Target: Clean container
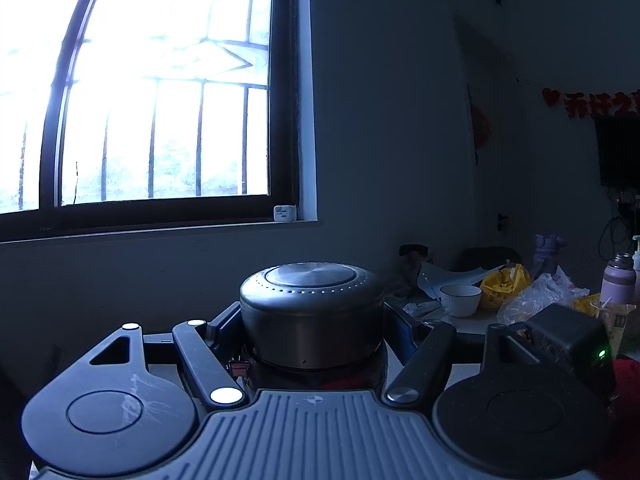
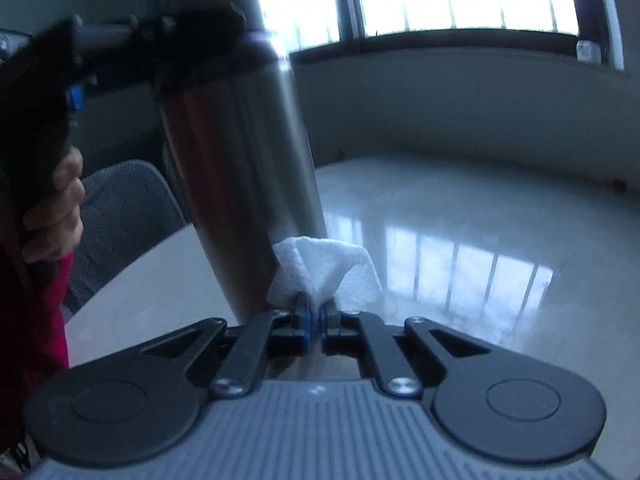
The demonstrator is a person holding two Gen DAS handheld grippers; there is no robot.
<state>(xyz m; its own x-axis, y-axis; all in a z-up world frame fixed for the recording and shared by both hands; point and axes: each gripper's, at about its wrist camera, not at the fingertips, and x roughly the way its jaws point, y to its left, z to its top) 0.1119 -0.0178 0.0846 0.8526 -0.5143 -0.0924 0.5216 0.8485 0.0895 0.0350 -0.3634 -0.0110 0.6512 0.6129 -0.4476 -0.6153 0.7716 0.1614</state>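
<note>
A tall steel flask (image 2: 240,168) is held off the table, tilted. My left gripper (image 1: 312,328) is shut on it just below its round metal lid (image 1: 311,280); the same gripper shows in the right wrist view (image 2: 120,36) clamped near the flask's top. My right gripper (image 2: 316,316) is shut on a crumpled white paper towel (image 2: 324,268). The towel touches the lower side of the flask.
A glossy white table (image 2: 460,240) lies below. At its far end stand a white bowl (image 1: 460,298), yellow and clear bags (image 1: 516,288), a pink bottle (image 1: 618,280) and a black box (image 1: 568,336). A grey mesh chair (image 2: 124,208) stands left. A barred window (image 1: 152,92) is behind.
</note>
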